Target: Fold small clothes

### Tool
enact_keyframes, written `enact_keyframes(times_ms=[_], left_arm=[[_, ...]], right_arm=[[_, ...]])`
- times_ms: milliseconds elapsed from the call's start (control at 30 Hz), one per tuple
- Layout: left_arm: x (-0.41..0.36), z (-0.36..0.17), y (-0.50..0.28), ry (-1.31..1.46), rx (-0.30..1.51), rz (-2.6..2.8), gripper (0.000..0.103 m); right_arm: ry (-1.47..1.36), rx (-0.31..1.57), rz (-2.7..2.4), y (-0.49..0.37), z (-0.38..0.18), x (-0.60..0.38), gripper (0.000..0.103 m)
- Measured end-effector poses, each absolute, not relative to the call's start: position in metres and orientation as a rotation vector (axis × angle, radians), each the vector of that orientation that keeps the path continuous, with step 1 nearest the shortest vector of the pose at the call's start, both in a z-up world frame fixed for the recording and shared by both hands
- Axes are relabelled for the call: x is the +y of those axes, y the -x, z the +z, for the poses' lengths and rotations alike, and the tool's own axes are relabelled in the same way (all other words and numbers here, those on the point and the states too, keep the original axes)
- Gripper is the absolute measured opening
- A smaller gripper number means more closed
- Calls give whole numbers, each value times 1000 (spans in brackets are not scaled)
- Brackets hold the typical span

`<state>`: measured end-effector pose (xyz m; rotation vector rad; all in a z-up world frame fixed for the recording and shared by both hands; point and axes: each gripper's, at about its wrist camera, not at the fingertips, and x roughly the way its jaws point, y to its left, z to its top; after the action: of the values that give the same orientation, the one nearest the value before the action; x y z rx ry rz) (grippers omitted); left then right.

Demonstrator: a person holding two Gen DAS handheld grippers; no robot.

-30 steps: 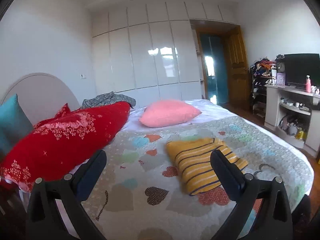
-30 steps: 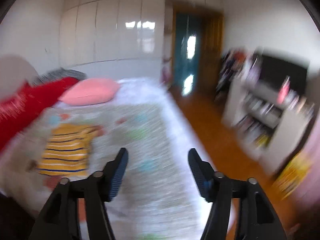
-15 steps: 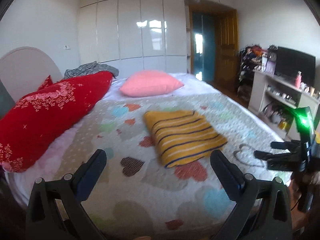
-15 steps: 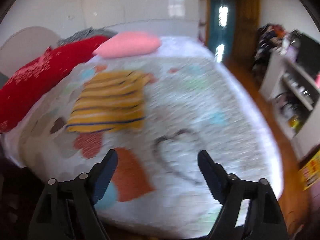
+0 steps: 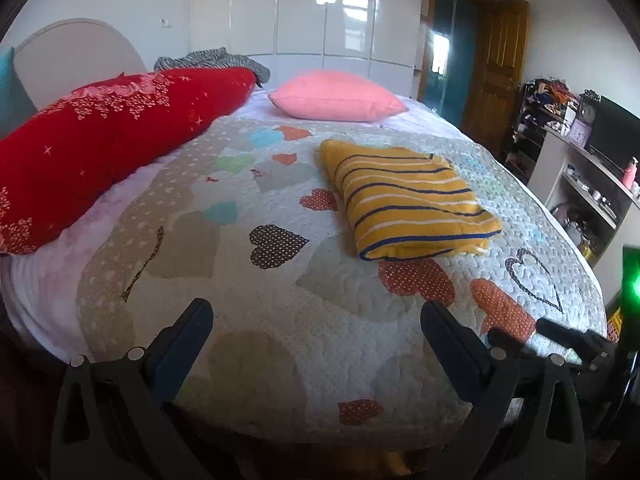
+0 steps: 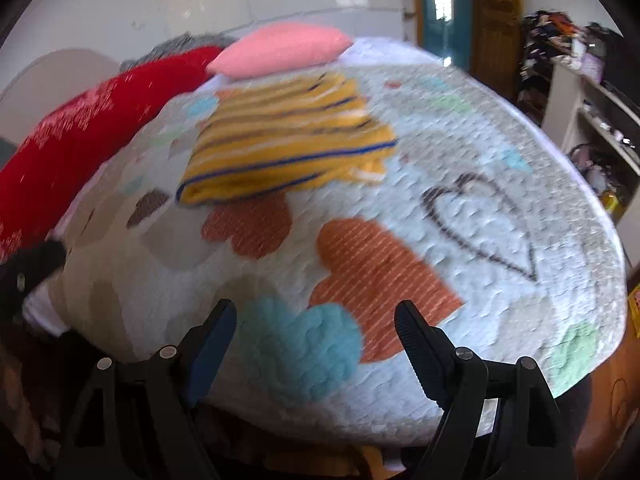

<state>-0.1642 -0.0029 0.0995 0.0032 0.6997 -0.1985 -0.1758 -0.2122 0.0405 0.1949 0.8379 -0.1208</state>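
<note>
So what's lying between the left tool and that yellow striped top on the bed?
Nothing but bare quilt: in the left wrist view only its heart patches separate the open left tool from the folded yellow striped top.

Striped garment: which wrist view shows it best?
Left wrist. The striped garment is sharp there, folded on the quilt, all edges and stripes clear. The right wrist view shows it whole too, but motion-blurred.

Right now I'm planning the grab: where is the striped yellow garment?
The striped yellow garment lies on the heart quilt, right of centre, in front of the pink pillow.
</note>
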Motion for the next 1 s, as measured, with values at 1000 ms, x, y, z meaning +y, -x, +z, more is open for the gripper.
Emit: enact_keyframes(times_ms=[1000], left_arm=[[-16,91,165,-57,766,-180,103]], right_arm=[[-218,915,-106,172,20,-213,85]])
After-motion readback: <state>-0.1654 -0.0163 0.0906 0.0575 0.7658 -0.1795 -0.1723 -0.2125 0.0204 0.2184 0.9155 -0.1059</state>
